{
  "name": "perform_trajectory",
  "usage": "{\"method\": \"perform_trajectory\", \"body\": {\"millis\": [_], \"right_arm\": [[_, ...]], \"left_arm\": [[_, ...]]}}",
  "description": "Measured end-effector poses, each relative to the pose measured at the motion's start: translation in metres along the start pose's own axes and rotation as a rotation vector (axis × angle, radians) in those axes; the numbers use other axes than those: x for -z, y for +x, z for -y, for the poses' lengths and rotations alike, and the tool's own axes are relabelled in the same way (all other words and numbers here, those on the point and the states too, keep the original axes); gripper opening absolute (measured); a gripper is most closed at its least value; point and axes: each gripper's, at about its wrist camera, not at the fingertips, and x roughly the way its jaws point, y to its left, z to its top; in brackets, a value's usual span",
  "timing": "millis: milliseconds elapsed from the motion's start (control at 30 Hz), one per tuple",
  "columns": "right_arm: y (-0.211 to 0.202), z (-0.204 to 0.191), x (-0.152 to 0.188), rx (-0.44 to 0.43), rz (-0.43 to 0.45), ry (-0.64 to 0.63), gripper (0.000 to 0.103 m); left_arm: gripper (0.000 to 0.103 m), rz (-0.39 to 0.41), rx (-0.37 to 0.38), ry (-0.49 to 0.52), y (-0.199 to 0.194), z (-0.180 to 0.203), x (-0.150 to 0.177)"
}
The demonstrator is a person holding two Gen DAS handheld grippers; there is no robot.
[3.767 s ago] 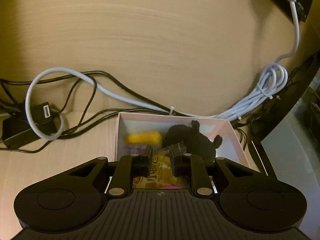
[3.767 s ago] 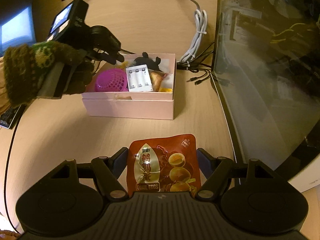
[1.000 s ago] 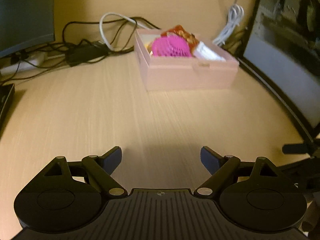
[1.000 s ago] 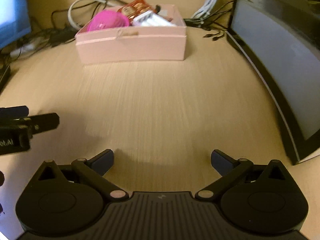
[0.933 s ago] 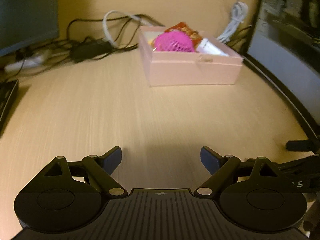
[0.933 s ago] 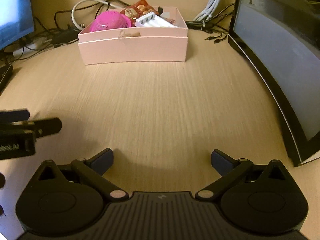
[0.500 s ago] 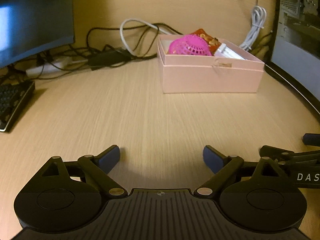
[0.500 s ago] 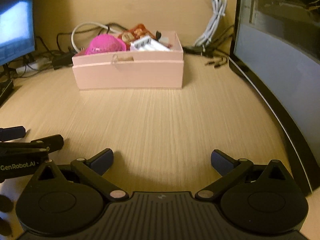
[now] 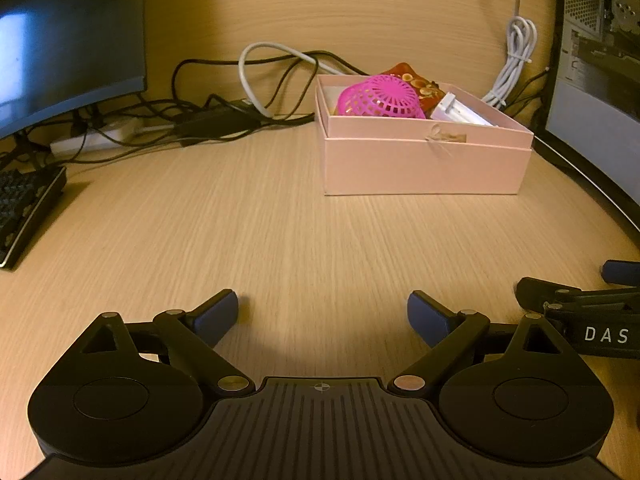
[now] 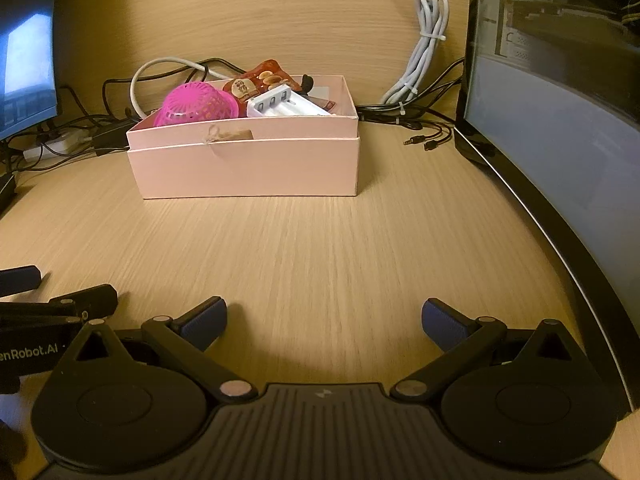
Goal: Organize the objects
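White letters "DAS" stand on the side of the right gripper [image 9: 580,312], "enRobot.AI" stands cut off on the left gripper [image 10: 48,320], and the red snack packet [image 10: 256,82] in the pink box [image 10: 248,164] bears print too small to read.

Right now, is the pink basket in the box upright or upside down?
Upside down. The pink mesh basket shows its narrower closed base on top and its wider rim flaring downward inside the pink box.

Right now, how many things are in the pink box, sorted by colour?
Pink: 1, the basket
Red: 1, the snack packet
White: 1, the battery charger
Black: 1, something mostly hidden
Total: 4 showing in the pink box
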Motion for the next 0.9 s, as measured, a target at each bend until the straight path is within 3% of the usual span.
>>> {"method": "perform_trajectory", "body": {"millis": [900], "right_arm": [[0.0003,0.0005,-0.0006,-0.001,0.002,-0.001,0.103]], "left_arm": [[0.098,-0.002,0.0,0.003,0.0016,0.0007,-0.0015]]}}
